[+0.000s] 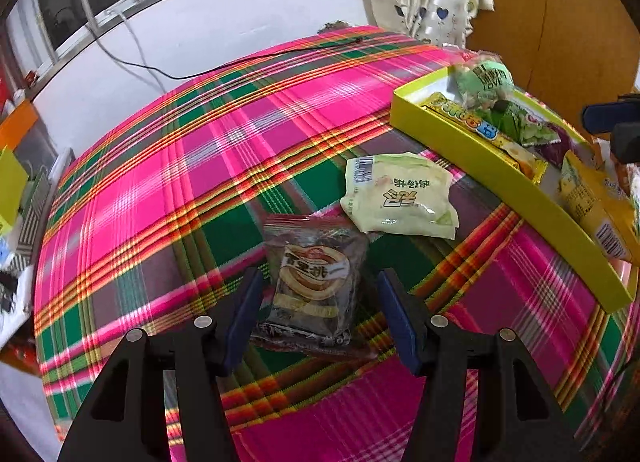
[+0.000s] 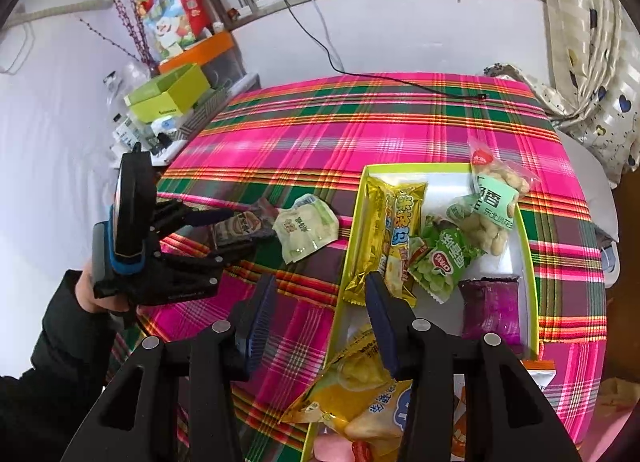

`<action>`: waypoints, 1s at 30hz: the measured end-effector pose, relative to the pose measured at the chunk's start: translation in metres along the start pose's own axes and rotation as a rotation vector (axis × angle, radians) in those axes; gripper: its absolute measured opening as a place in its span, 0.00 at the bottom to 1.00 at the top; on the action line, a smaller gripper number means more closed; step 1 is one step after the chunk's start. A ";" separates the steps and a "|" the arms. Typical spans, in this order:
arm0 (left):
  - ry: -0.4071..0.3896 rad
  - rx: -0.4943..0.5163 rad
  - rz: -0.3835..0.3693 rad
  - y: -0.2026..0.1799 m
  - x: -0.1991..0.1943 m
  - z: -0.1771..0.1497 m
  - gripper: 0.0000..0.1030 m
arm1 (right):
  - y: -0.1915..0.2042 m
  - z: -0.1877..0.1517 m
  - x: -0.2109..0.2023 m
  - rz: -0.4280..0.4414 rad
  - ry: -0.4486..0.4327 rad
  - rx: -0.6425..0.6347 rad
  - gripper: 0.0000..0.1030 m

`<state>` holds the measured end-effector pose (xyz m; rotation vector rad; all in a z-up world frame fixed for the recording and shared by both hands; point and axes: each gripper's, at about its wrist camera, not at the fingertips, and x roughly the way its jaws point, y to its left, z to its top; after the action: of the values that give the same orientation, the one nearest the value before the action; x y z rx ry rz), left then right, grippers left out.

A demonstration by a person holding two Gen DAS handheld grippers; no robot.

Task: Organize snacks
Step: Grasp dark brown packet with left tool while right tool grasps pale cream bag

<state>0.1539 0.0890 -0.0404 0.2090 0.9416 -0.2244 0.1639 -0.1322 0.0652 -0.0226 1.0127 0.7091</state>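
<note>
Lining up left gripper on brown snack packet | jaws spread, packet between them, long axis running away from me | right gripper spread, empty, over yellow tray edge.

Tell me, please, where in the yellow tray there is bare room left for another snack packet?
The tray shows bare white floor at its far end, between the gold bar and the peanut bag, and a smaller patch between the green packet and the purple packet. Its near end is crowded with yellow packets.
</note>
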 end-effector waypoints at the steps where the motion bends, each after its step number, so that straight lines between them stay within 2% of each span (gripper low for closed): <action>1: -0.001 -0.012 0.008 0.000 0.000 -0.001 0.54 | 0.002 0.001 0.001 -0.003 0.005 -0.009 0.43; 5: -0.006 -0.068 0.042 -0.001 -0.003 -0.007 0.41 | 0.011 0.011 0.007 -0.021 0.020 -0.070 0.43; 8: -0.010 -0.128 0.066 0.000 -0.008 -0.011 0.37 | 0.019 0.022 0.015 -0.032 0.039 -0.137 0.43; 12: -0.031 -0.205 0.031 0.004 -0.016 -0.018 0.37 | 0.029 0.034 0.033 -0.033 0.088 -0.224 0.44; 21: -0.067 -0.365 0.047 0.018 -0.040 -0.039 0.37 | 0.057 0.048 0.098 -0.031 0.262 -0.510 0.54; 24: -0.078 -0.394 0.047 0.022 -0.044 -0.045 0.37 | 0.063 0.049 0.117 -0.028 0.319 -0.582 0.59; 30: -0.084 -0.417 0.039 0.024 -0.049 -0.054 0.37 | 0.065 0.051 0.151 -0.041 0.430 -0.653 0.61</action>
<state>0.0909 0.1311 -0.0288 -0.1647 0.8796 0.0022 0.2167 0.0157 -0.0051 -0.7890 1.1408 0.9969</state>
